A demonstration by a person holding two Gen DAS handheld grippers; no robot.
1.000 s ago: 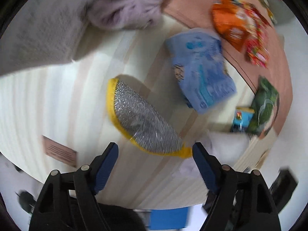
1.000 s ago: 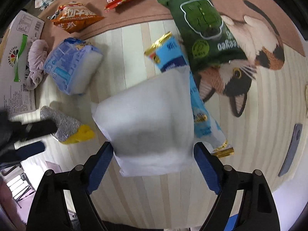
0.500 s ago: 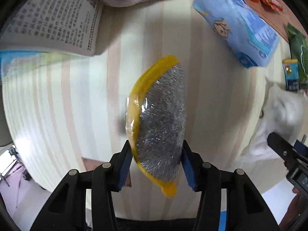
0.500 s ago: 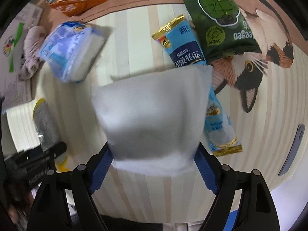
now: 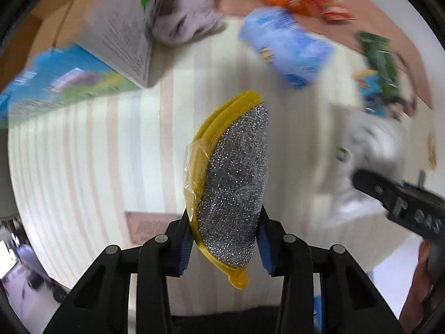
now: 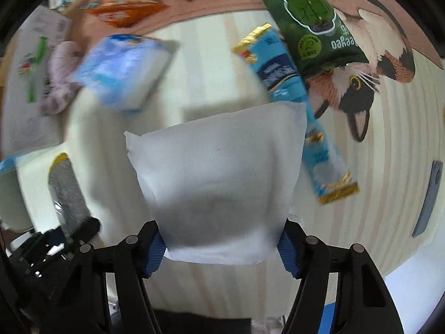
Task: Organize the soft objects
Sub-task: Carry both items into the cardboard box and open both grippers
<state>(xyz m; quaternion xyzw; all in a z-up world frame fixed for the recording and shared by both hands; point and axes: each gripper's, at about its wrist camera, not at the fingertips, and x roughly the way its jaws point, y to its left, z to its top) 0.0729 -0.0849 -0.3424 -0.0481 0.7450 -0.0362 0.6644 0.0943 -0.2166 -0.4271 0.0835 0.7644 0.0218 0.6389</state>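
My left gripper [image 5: 224, 246] is shut on a yellow-backed silver scouring sponge [image 5: 233, 183] and holds it on edge above the striped table. My right gripper [image 6: 224, 246] is shut on a white soft pack [image 6: 217, 178] and holds it above the table. The white pack [image 5: 367, 153] and the right gripper also show blurred at the right of the left wrist view. The sponge [image 6: 65, 192] in the left gripper shows at the lower left of the right wrist view. A blue-and-white soft pack [image 6: 125, 69] and a lilac cloth [image 6: 59, 78] lie farther off.
A printed cardboard box [image 5: 116, 36] stands at the far left. Orange snack bags [image 6: 125, 11], a green packet [image 6: 308, 19] and a long blue sachet [image 6: 294, 105] lie on the table and a brown cat-print mat [image 6: 370, 83]. The table's edge is at the lower right.
The left gripper closed on the sponge, turned it on edge and lifted it. The right gripper closed tighter on the white pack and raised it. Both views shifted toward the box.
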